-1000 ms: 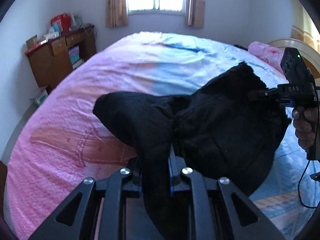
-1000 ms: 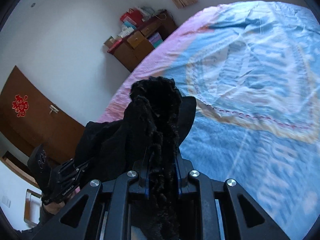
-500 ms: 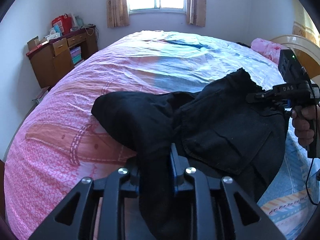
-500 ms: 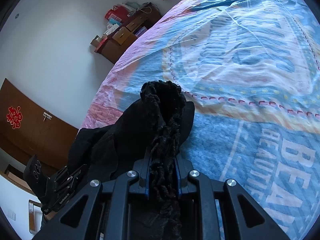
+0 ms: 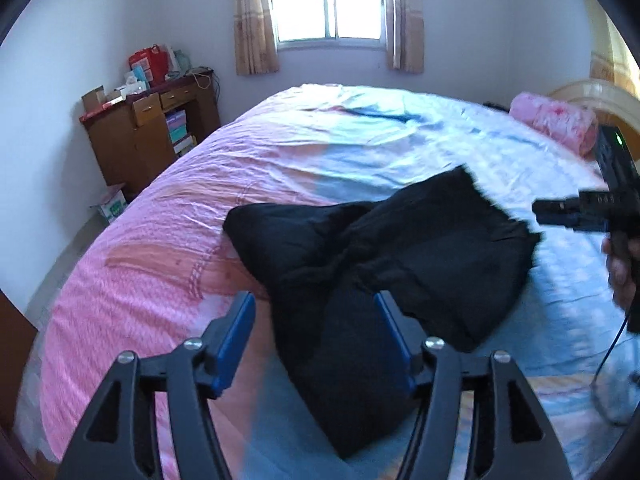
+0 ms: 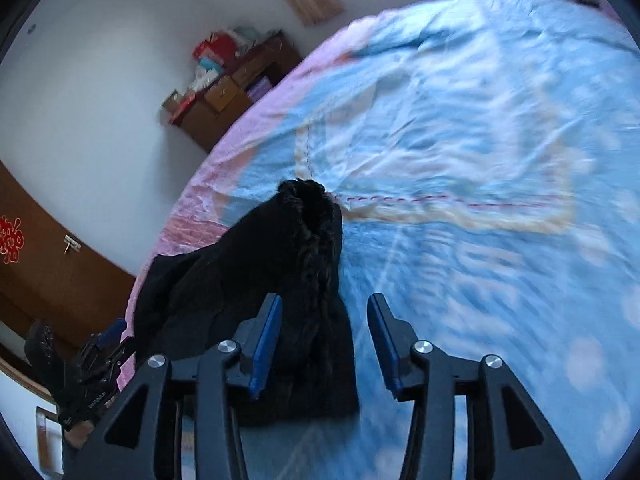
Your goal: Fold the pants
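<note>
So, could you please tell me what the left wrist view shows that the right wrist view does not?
Only the left wrist view shows the pink pillow near the headboard, the whole window, and the right gripper from the side.

Only the right wrist view shows the brown door with its red decoration, and the left gripper from outside.

Both show the black pants lying on the pink and blue bedspread, the wooden desk, and open jaws in the foreground.
</note>
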The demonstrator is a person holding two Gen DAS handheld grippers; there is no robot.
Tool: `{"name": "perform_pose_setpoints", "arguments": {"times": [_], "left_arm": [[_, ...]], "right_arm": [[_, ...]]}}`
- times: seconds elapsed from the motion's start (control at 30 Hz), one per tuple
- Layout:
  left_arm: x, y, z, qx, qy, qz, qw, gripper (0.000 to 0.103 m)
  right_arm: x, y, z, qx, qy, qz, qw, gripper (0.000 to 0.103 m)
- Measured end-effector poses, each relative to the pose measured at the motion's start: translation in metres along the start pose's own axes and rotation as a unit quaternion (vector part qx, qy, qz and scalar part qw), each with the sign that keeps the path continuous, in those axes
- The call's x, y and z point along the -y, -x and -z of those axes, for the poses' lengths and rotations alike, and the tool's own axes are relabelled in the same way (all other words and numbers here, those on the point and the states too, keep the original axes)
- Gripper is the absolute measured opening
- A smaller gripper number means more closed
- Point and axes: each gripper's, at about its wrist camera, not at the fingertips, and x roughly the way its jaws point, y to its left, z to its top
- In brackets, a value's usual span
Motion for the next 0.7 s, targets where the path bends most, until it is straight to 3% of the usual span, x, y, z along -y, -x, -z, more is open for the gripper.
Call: {"name": "perform_pose_setpoints", "arguments": {"times": [0.17,0.33,0.4,0.47,0.7], "left_arm": [[0.02,0.042,0.013,0.025,0.023,0.017,0.9993,0.072],[0.038,0.078,0.023,0.052,0.026,0.028,0.9979,0.072],[0.043,0.09,0.027,0.06,0.026,0.033,0.9973,0.079],[0.052,0.1,0.027,0.067,0.019,0.033,0.9971,0.087],[0.075,0.121,0.026,0.084,-0.009,0.053,0.995,0.088]], "right_arm": [[-0.028,0.065,0.042,0.049,0.033,0.036,0.998,0.052],[-0.061,0.115,0.086,0.085,0.07,0.055,0.992,0.053],[-0.073,0.134,0.1,0.106,0.083,0.066,0.989,0.054],[-0.083,0.148,0.11,0.124,0.092,0.076,0.985,0.054],[-0.109,0.182,0.133,0.147,0.118,0.086,0.978,0.055]]}}
